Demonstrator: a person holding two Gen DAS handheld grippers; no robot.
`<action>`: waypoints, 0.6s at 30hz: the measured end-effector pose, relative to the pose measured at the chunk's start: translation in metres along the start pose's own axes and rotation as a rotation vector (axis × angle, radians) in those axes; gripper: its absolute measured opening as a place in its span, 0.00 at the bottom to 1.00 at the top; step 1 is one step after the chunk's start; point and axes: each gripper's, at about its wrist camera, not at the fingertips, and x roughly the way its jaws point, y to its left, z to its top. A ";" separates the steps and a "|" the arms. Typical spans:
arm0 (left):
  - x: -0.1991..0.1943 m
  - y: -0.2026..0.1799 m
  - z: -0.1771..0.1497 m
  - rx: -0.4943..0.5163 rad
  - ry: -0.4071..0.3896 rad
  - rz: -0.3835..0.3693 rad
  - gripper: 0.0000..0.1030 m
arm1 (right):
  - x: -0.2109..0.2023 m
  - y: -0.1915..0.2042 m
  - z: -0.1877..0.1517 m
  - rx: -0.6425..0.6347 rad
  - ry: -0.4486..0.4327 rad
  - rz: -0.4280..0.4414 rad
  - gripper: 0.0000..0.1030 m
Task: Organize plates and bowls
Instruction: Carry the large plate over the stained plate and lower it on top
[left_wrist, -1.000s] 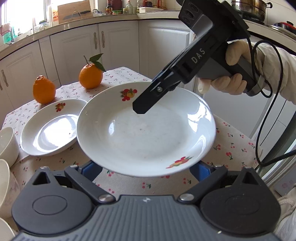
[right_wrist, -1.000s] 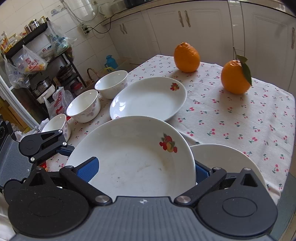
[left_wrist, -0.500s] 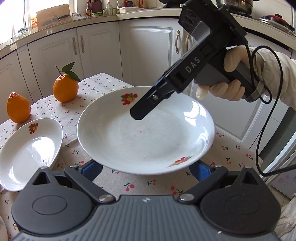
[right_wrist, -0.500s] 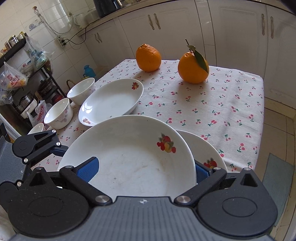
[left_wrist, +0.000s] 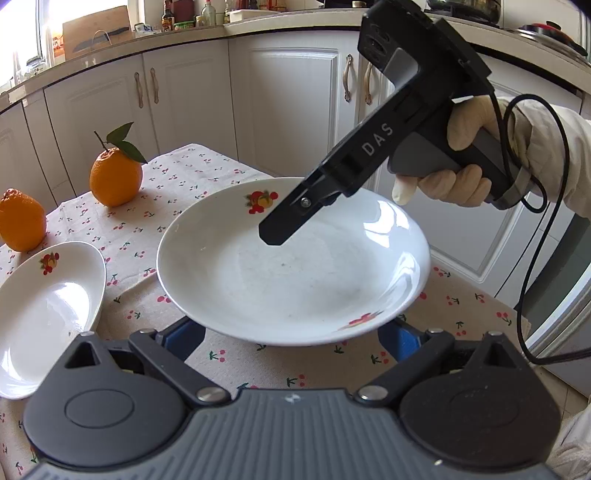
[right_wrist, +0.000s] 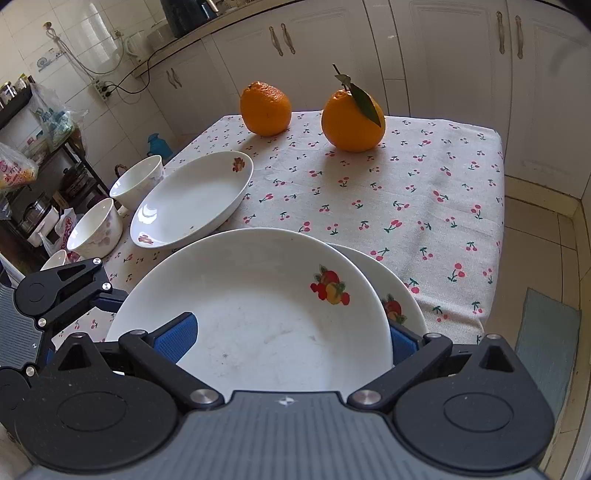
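A round white plate (left_wrist: 295, 280) with fruit prints hangs just above the tablecloth, between both grippers. My left gripper (left_wrist: 290, 339) is open, and the plate's near rim lies over its spread blue pads. My right gripper (right_wrist: 290, 339) is open too. Its left pad sits inside the plate (right_wrist: 258, 314) and its right pad sits outside the rim. In the left wrist view one right finger (left_wrist: 280, 229) slants down over the plate's hollow. A second round plate (right_wrist: 402, 295) lies on the cloth directly underneath, showing only at the right. The left gripper's finger (right_wrist: 107, 293) reaches under the left rim.
An oval dish (right_wrist: 192, 203) lies left of the plates, with three bowls (right_wrist: 138, 181) (right_wrist: 94, 229) (right_wrist: 55, 258) beyond it at the table's left edge. Two oranges (right_wrist: 265, 107) (right_wrist: 351, 122) stand at the back. The cloth drops off at the right edge (right_wrist: 495, 221). A gloved hand (left_wrist: 461, 155) holds the right gripper.
Both grippers have carried the plate to the right across the table. It now covers most of the lower round plate. The oval dish and bowls have dropped back to the left.
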 end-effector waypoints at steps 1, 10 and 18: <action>0.001 0.000 0.000 0.000 0.003 0.000 0.96 | 0.000 -0.001 0.000 0.002 0.001 0.000 1.00; 0.007 0.004 -0.001 -0.005 0.012 -0.004 0.96 | 0.000 -0.006 -0.005 0.019 0.011 -0.019 1.00; 0.012 0.005 -0.002 -0.004 0.010 -0.016 0.97 | -0.008 -0.011 -0.012 0.047 0.005 -0.029 1.00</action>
